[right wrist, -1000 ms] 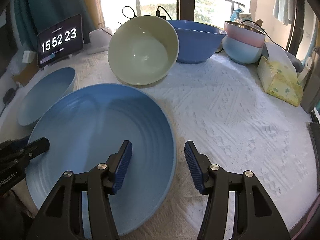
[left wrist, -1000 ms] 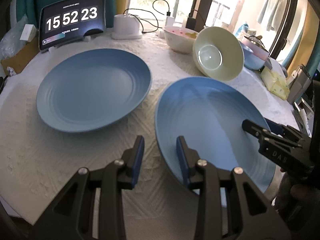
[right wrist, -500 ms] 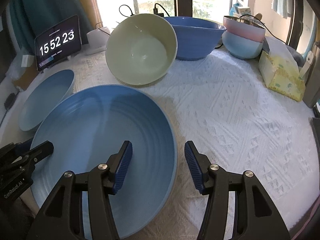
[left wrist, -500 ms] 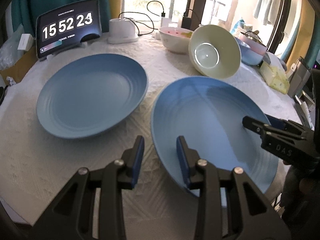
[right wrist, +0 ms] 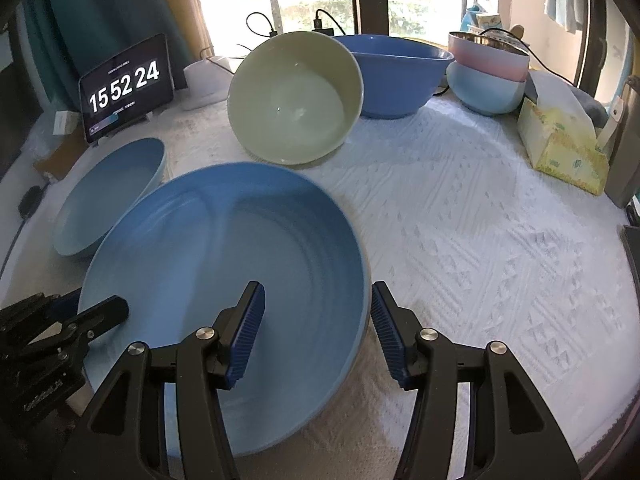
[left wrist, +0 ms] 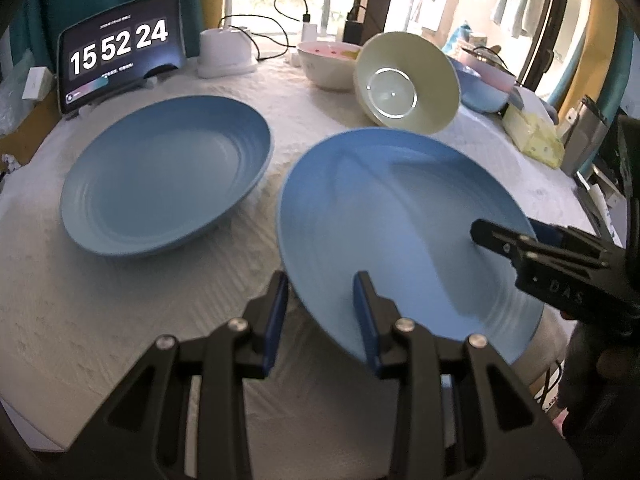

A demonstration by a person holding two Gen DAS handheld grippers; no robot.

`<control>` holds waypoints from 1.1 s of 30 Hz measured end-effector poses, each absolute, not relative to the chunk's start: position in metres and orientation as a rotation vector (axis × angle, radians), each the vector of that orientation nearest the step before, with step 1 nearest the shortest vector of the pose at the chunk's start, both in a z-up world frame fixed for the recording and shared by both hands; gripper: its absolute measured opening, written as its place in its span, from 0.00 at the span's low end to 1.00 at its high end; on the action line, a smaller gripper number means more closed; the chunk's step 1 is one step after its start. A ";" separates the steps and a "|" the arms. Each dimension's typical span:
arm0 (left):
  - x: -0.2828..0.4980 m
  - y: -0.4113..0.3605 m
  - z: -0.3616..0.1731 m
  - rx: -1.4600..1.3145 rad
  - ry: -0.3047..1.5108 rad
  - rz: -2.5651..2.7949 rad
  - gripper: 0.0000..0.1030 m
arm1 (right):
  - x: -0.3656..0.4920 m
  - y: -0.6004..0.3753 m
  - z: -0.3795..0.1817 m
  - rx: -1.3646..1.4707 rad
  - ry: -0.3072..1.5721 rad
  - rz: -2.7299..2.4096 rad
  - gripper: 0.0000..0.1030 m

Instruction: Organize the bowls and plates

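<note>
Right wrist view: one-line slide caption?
Right gripper and left gripper straddle opposite rims of the near blue plate, cream bowl tilted behind.

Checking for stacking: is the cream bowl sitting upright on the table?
No, the cream bowl is tipped on its side, leaning on the big blue bowl.

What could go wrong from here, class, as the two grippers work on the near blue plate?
1. Each gripper, left gripper and right gripper, straddles an edge of the near blue plate with visible gaps at the pads; a lift now might let it slip.
2. The cream bowl leans tilted against the blue bowl just behind; a nudge from the plate could send it rolling.
</note>
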State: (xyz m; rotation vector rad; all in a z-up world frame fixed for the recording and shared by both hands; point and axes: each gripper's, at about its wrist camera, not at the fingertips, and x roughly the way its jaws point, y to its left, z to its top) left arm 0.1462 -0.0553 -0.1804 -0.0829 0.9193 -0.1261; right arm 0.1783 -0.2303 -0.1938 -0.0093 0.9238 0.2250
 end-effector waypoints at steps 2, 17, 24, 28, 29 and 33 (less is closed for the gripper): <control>0.146 -0.056 -0.180 -0.078 0.917 -0.120 0.37 | 0.178 -0.231 -0.196 -0.008 0.923 0.225 0.55; 0.151 -0.030 -0.163 -0.132 0.862 -0.073 0.37 | 0.185 -0.226 -0.177 -0.034 0.875 0.200 0.55; 0.150 -0.014 -0.155 -0.143 0.816 -0.048 0.37 | 0.193 -0.225 -0.165 -0.059 0.846 0.175 0.56; 0.152 -0.002 -0.151 -0.166 0.794 -0.032 0.43 | 0.195 -0.222 -0.154 -0.070 0.821 0.167 0.56; 0.153 0.002 -0.151 -0.176 0.788 -0.030 0.44 | 0.196 -0.220 -0.152 -0.076 0.817 0.169 0.56; 0.152 0.013 -0.147 -0.188 0.768 -0.015 0.44 | 0.199 -0.210 -0.149 -0.089 0.815 0.181 0.56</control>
